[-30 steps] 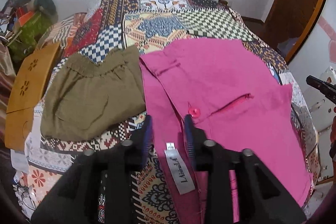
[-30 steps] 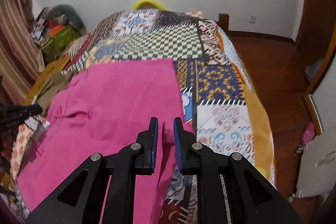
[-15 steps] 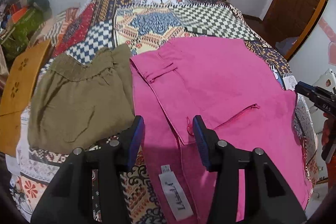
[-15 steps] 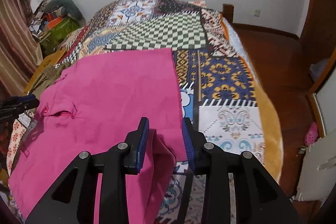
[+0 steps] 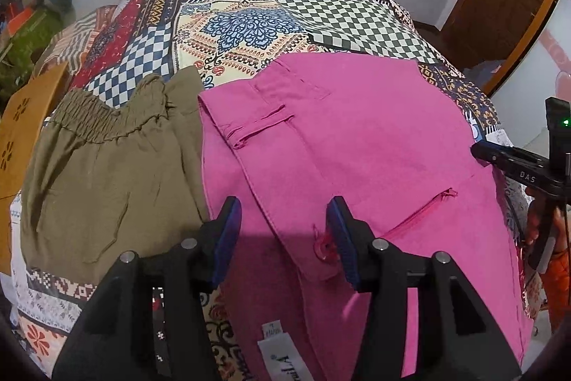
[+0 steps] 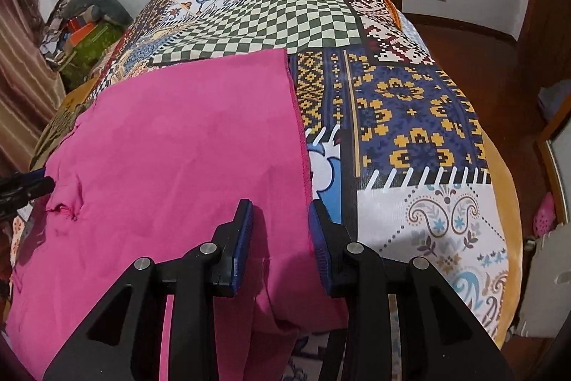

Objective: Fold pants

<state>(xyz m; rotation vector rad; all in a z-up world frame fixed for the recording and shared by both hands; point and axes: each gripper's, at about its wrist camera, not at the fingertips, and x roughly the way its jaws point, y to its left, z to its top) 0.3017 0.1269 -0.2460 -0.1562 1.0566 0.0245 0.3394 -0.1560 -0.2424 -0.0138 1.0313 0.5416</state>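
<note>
Fold just laid on bed (image 6: 410,102): both your left tool (image 5: 283,238) and right tool (image 6: 280,231) open over pink pants (image 5: 357,145), holding nothing; next, regrip for another fold.

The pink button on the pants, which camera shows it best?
The left wrist view: the pink button sits on the pink pants waistband flap beside a blue pad. The right wrist view shows only plain pink fabric, no button.
</note>
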